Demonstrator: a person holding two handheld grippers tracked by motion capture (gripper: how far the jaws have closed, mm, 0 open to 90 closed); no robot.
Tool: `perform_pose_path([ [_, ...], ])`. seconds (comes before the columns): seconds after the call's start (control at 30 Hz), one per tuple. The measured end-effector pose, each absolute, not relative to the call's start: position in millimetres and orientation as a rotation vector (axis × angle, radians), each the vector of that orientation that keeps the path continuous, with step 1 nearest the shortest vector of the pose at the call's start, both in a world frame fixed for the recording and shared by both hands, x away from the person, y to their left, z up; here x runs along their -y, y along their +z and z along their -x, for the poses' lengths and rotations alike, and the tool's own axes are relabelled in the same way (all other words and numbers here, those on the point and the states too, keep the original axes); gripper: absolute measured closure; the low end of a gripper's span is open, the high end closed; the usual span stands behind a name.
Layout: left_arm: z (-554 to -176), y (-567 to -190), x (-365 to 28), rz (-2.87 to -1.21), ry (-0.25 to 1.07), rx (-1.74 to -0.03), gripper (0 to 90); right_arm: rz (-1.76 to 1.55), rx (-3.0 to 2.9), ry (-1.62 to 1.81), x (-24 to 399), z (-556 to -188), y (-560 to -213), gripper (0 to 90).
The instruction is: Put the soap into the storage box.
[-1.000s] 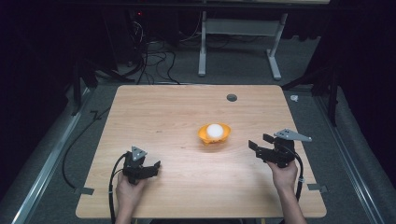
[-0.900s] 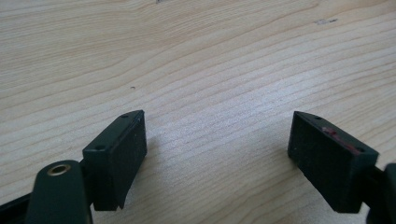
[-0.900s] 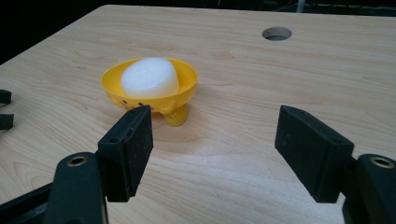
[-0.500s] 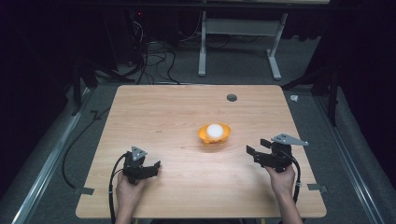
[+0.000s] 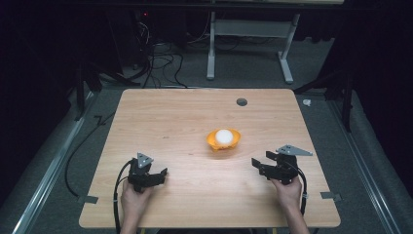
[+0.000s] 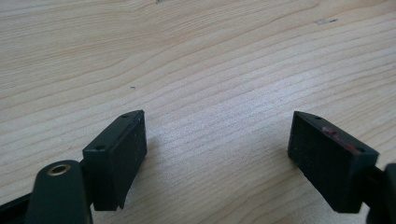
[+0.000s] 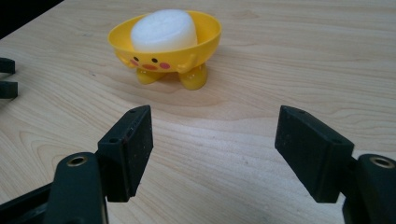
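1. The small yellow plastic bowl moulded as a chick (image 5: 223,140), with painted eyes, beak and pink cheeks, stood upright on its own stubby feet near the middle of the light wooden table (image 5: 170,126). From the table's centre it lay toward 3 o'clock.
2. A white foam cylinder (image 7: 163,30) sat inside the bowl, its top rising above the rim; the bowl's wall held it in place.
3. The right gripper (image 7: 215,154) was held low over the table at about 4 o'clock from the bowl. Its jaws were spread wide and grasped nothing. They pointed toward the bowl, which suggested an approach to it.
4. The left gripper (image 6: 219,158) lay at about 8 o'clock from the bowl, well apart from it. Its jaws were likewise released, with bare wood between them; it appeared parked out of the way.
5. No brand, label or legible writing appeared on any item.
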State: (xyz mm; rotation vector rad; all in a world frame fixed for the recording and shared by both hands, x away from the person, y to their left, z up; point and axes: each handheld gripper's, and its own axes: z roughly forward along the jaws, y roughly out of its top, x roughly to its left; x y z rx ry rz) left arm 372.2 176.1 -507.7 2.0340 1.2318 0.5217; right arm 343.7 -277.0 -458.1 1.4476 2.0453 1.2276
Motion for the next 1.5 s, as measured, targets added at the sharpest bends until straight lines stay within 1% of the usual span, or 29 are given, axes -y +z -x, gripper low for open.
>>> perform_pose_path([
  [0.83,-372,-508,-176,-2.034,0.522,-1.232,20.1,-1.431,-2.135,1.106,256,-344,-482,28.0],
  [1.5,-372,-508,-176,-2.034,0.522,-1.232,20.0,-1.407,-2.165,1.025,246,-342,-493,27.7],
])
